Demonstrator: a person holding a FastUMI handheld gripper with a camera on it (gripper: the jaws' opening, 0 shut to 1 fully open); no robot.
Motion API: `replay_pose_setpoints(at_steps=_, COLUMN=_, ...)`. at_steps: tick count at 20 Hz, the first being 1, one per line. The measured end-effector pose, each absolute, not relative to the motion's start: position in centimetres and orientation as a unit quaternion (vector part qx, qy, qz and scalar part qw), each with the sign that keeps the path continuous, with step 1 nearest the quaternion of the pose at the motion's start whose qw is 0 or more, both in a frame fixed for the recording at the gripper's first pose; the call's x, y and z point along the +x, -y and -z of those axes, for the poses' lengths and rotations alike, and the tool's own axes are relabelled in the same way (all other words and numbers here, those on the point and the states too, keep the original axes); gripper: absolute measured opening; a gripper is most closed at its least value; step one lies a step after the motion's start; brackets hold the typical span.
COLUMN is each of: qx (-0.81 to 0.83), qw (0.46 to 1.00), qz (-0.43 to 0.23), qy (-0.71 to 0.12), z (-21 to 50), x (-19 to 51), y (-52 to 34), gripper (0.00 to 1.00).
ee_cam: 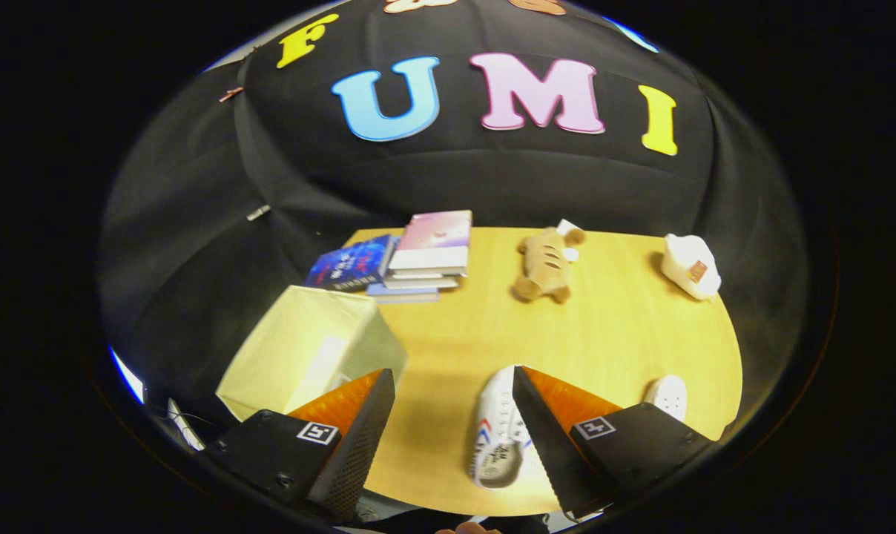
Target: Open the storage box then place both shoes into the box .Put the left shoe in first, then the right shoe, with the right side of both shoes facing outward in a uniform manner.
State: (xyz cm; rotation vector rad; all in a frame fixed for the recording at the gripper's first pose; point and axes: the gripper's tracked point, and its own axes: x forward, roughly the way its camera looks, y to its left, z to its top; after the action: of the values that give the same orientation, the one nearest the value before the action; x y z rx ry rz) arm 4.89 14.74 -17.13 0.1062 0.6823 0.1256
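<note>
Gripper [452, 386] held above the near side of the wooden table [611, 334], fingers spread wide apart, nothing between them but bare tabletop. Storage box [311, 354], pale yellow-green, sits at the table's left corner, just beyond the left finger; lid looks closed. One white shoe [498, 434] with red and blue side stripes lies on the table just inside the right finger, partly hidden by it, opening toward the near side. Second white shoe [669, 397] lies beyond the right finger's outer side, only its end visible. Far side of table: stack of books [418, 256], brown plush toy [548, 263], white plush toy [689, 267], well apart from the shoes.
</note>
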Motion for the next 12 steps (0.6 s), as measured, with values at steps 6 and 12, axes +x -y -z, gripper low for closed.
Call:
replay_pose_setpoints(at_steps=6, qx=0.009, qw=0.916, qz=-0.013, qy=-0.401, z=24.8, x=1.0, y=-8.7, gripper=0.99)
replay_pose_setpoints(at_steps=12, qx=-0.013, qw=0.876, qz=-0.01, qy=-0.482, z=32.3, x=-1.3, y=-7.1, gripper=0.99)
